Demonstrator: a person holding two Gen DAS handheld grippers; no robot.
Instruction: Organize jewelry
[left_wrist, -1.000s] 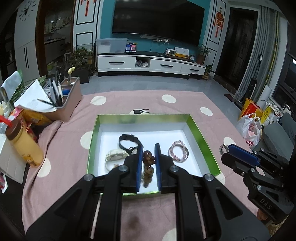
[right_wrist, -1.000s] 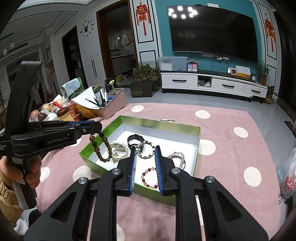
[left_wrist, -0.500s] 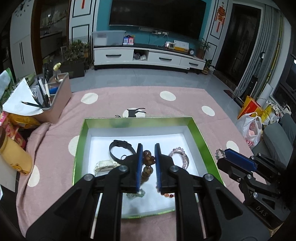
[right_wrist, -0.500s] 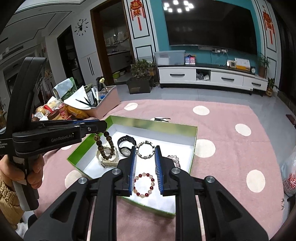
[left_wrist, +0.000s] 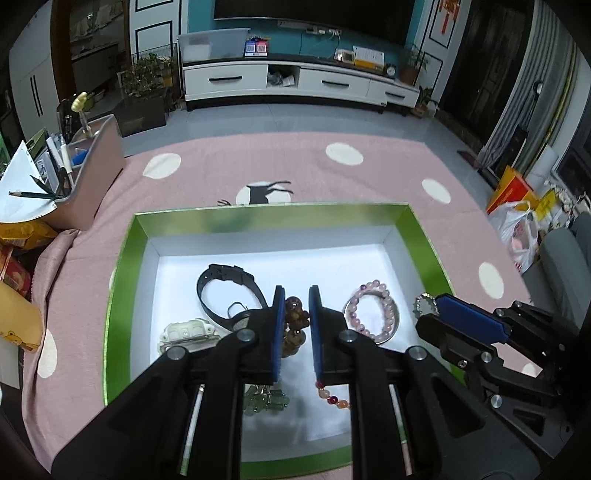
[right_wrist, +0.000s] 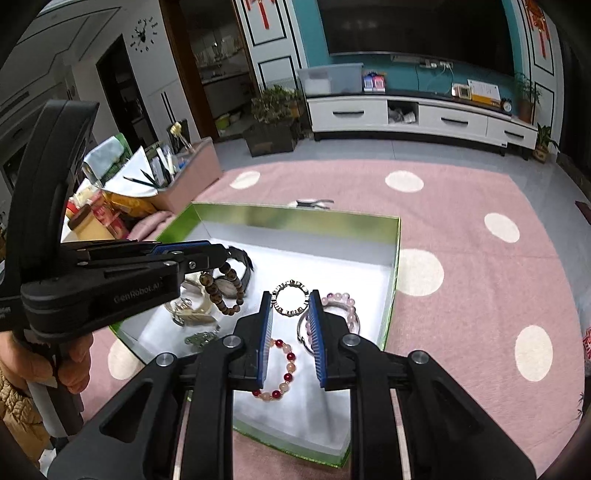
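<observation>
A green box (left_wrist: 122, 277) with a white floor lies on a pink dotted cloth. My left gripper (left_wrist: 295, 306) is shut on a brown bead bracelet (left_wrist: 295, 319) that hangs over the box. In the right wrist view the left gripper (right_wrist: 218, 254) dangles the brown bracelet (right_wrist: 221, 295) above a black watch (right_wrist: 240, 273). My right gripper (right_wrist: 290, 301) is shut on a silver link bracelet (right_wrist: 291, 283) over the box (right_wrist: 280, 214). Inside lie the watch (left_wrist: 225, 291), a pale pink bead bracelet (left_wrist: 371, 310), a red-and-pink bracelet (right_wrist: 286, 365), green beads (left_wrist: 264, 400) and a white piece (left_wrist: 186, 332).
A pink organiser (left_wrist: 92, 173) with pens and papers stands at the left, with snack packets and a yellow bottle (left_wrist: 14, 325) beside it. Plastic bags (left_wrist: 517, 229) sit off the right edge. A hand (right_wrist: 70, 354) holds the left gripper's handle.
Both grippers have come forward and down over the box, each still carrying its bracelet. The box fills more of both views.
</observation>
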